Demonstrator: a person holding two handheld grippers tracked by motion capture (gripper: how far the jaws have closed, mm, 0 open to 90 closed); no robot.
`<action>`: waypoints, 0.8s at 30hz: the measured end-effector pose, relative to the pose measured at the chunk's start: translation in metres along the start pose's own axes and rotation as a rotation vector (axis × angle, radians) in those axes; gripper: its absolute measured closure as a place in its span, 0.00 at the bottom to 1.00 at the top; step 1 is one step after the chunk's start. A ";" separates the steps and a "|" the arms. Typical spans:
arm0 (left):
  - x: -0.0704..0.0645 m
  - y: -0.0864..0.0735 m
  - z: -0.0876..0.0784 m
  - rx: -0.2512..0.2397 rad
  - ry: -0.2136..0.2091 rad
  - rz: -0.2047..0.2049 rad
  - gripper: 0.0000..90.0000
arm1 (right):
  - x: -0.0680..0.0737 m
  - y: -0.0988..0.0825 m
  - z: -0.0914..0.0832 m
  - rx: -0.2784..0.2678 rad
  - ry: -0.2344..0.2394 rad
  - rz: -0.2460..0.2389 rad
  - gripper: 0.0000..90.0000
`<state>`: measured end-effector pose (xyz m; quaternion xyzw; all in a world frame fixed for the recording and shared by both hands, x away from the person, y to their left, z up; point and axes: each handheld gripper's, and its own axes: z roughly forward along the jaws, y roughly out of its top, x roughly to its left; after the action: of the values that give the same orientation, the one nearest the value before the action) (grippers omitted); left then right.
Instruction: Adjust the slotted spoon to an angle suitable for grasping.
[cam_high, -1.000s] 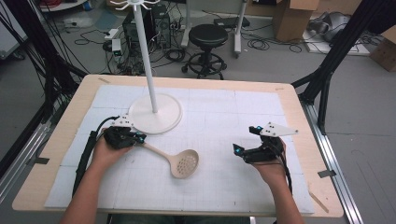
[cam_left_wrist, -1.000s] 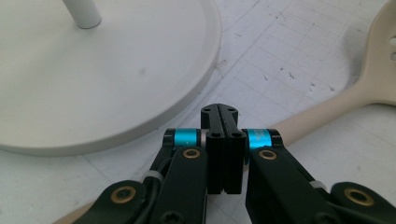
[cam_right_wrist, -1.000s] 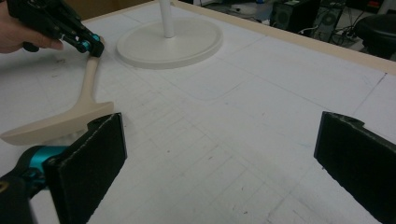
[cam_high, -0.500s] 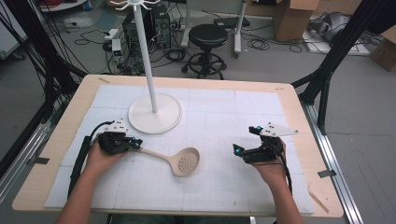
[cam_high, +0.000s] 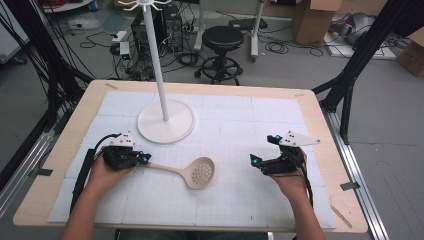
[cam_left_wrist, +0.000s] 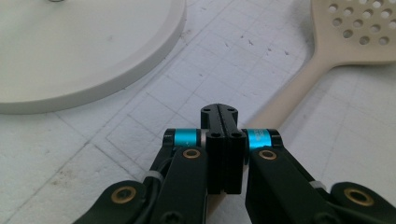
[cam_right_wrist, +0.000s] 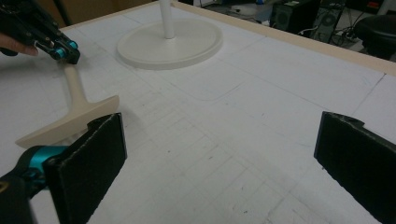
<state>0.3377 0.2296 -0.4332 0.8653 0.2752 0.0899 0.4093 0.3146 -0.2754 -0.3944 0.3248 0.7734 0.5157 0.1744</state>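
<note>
The left gripper (cam_high: 142, 159) has been drawn back toward 8 o'clock, jaws pressed together above the skimmer (cam_high: 186, 171) handle, not visibly clamping it; the right gripper (cam_high: 259, 161) is held wide; a pickup seems unfinished.

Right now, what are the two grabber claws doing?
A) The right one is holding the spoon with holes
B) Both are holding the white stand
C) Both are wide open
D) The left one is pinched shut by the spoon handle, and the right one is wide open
D: the left gripper has its jaws pressed together at the slotted spoon handle's end, while the right gripper has its jaws spread apart with nothing between them.
</note>
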 end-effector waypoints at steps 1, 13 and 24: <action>0.000 -0.001 0.000 -0.004 -0.005 -0.003 1.00 | 0.000 0.000 0.000 0.001 0.003 -0.001 0.01; -0.003 -0.006 -0.004 -0.018 -0.022 0.008 1.00 | 0.001 0.000 0.001 0.002 0.000 -0.003 0.01; -0.006 -0.007 -0.005 -0.010 -0.042 0.023 1.00 | 0.000 0.000 -0.001 -0.003 0.003 -0.003 0.01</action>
<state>0.3278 0.2335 -0.4349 0.8680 0.2562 0.0777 0.4183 0.3144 -0.2761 -0.3941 0.3225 0.7735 0.5170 0.1745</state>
